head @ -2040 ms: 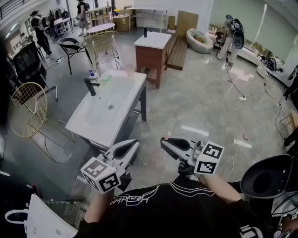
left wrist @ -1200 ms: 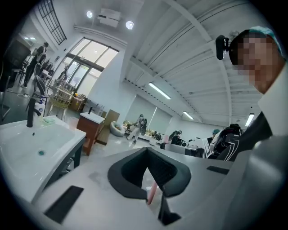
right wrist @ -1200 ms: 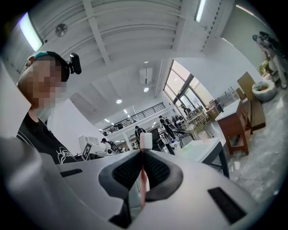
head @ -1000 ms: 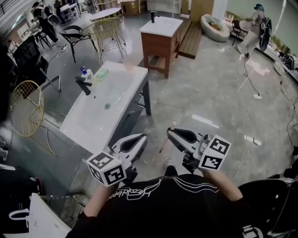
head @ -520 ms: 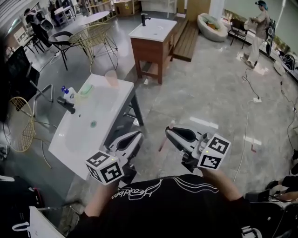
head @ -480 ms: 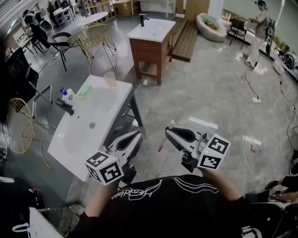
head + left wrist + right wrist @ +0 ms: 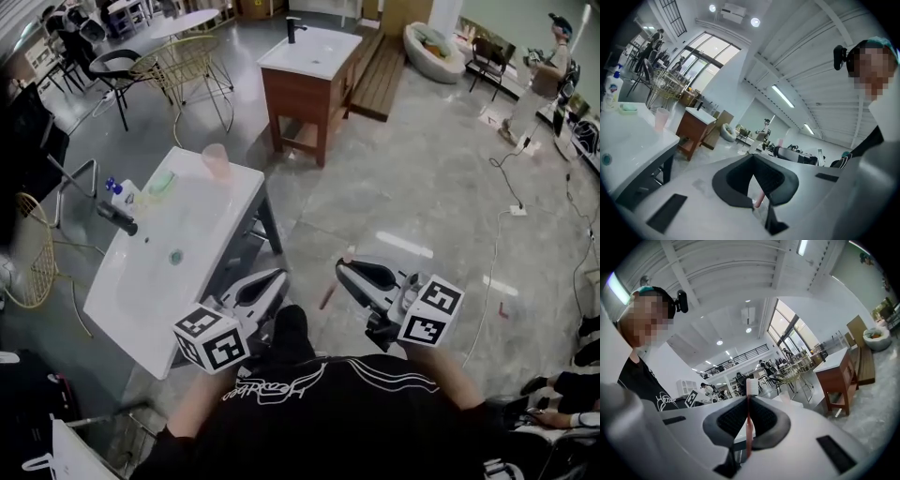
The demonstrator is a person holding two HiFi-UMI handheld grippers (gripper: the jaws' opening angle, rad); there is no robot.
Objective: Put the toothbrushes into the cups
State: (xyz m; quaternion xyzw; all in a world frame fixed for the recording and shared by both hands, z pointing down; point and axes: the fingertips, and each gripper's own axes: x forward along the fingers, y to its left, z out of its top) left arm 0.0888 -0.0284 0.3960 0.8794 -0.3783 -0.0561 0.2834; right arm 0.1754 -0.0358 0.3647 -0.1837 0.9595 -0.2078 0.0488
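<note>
The white sink counter (image 7: 206, 216) has slid closer since a moment ago; its near edge now lies just beside the left gripper (image 7: 277, 277), with bare floor (image 7: 422, 206) open to the right. Two sink units show, the second a wooden vanity (image 7: 298, 98) well beyond. One pink cup (image 7: 217, 161) stands at the counter's far edge. The right gripper (image 7: 340, 268) is clenched on the one red toothbrush (image 7: 748, 427), bristles up. The left gripper's jaws are closed tip to tip.
</note>
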